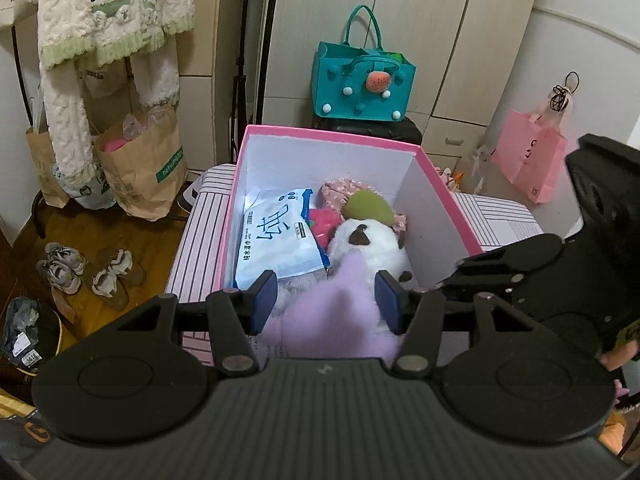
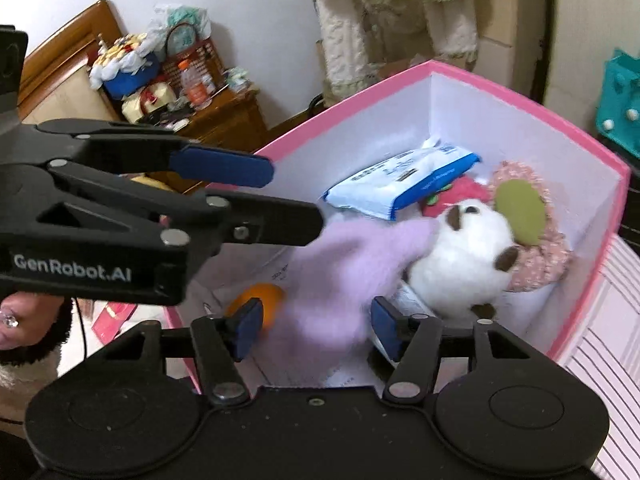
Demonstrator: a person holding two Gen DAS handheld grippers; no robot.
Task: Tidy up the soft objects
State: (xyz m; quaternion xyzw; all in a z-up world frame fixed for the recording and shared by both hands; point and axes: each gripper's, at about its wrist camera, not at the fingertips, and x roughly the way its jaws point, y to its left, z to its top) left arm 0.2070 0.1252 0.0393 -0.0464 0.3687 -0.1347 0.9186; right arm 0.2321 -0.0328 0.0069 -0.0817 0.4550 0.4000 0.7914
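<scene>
1. The left gripper [image 1: 326,300] is black plastic with blue pads, silver rivets and two round discs on its ribbed body.
2. The right gripper [image 2: 316,328] looks the same.
3. White letters "GenRobot.AI" mark the left one's side.
4. A hand [image 2: 10,326] wears a sparkling ring and a dark fuzzy cuff.

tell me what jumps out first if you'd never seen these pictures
The open pink cardboard box with white inner walls fills the middle of both views, packed with soft things. A fluffy lilac cloth drapes into its near side between the right gripper pads. Behind it lies a white plush toy with brown patches, beside a blue-and-white wipes pack.
</scene>
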